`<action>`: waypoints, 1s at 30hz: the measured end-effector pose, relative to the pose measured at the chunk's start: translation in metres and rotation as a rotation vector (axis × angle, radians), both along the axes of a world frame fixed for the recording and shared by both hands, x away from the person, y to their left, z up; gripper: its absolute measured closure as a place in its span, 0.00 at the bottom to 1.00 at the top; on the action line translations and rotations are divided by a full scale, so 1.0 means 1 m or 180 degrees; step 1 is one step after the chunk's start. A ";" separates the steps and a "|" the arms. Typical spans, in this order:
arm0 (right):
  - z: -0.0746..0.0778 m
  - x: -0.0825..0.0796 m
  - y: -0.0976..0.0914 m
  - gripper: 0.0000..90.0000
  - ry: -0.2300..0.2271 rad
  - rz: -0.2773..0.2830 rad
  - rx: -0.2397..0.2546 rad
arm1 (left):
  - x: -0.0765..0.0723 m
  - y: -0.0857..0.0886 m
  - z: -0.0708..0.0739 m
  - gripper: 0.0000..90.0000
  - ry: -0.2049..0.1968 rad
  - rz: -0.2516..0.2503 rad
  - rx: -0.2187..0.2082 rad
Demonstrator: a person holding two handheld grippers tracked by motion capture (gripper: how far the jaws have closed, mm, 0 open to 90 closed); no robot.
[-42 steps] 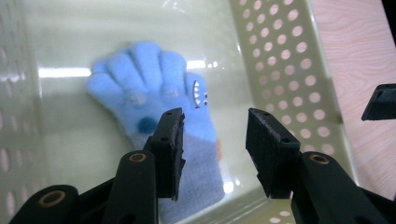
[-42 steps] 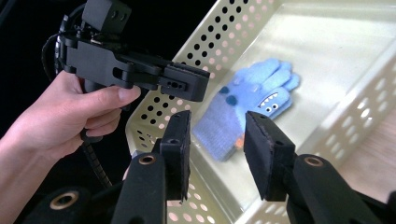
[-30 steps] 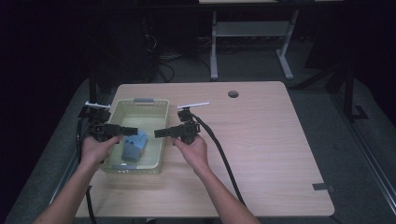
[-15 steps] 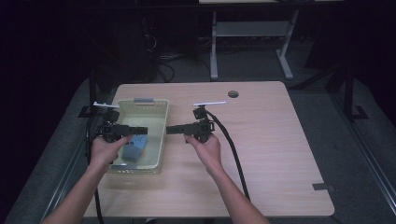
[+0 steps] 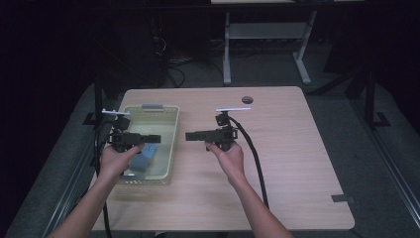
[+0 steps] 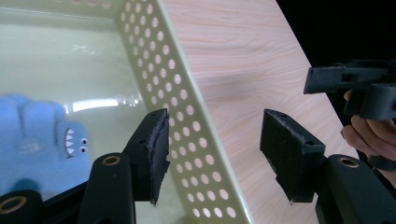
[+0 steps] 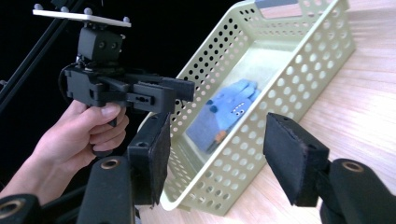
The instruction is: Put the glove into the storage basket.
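Left gripper (image 5: pixel 148 138) at 9 o'clock, jaws spread, empty, over perforated pale-green plastic basket (image 5: pixel 168 148). Blue fuzzy shark-face glove (image 5: pixel 143 157) lies flat inside basket, near its 6 o'clock wall. Right gripper (image 5: pixel 194 135) at centre, jaws spread, empty, above bare wood-grain table (image 5: pixel 297 163). Wide room toward 3 o'clock edge.
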State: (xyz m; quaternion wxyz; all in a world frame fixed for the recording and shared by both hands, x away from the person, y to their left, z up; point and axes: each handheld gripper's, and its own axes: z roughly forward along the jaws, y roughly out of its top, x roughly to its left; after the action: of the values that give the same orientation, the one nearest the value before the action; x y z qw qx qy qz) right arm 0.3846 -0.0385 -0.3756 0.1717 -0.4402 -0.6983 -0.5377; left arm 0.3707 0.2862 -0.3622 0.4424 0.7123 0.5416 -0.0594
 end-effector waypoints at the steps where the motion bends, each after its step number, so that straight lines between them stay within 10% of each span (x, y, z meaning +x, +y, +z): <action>1: 0.000 0.000 -0.004 0.44 -0.0004 -0.0022 -0.0003 | 0.000 -0.003 0.000 0.46 -0.0002 -0.0010 -0.0014; 30: 0.007 -0.008 -0.055 0.39 -0.0010 -0.0227 0.0077 | -0.004 -0.045 0.006 0.33 -0.0144 -0.0252 -0.0152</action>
State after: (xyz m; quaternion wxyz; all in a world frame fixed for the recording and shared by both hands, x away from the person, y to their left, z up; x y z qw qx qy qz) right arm 0.3767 -0.0931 -0.3688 0.1566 -0.4619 -0.6758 -0.5526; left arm 0.3666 0.2412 -0.3564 0.4688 0.7236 0.5012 -0.0736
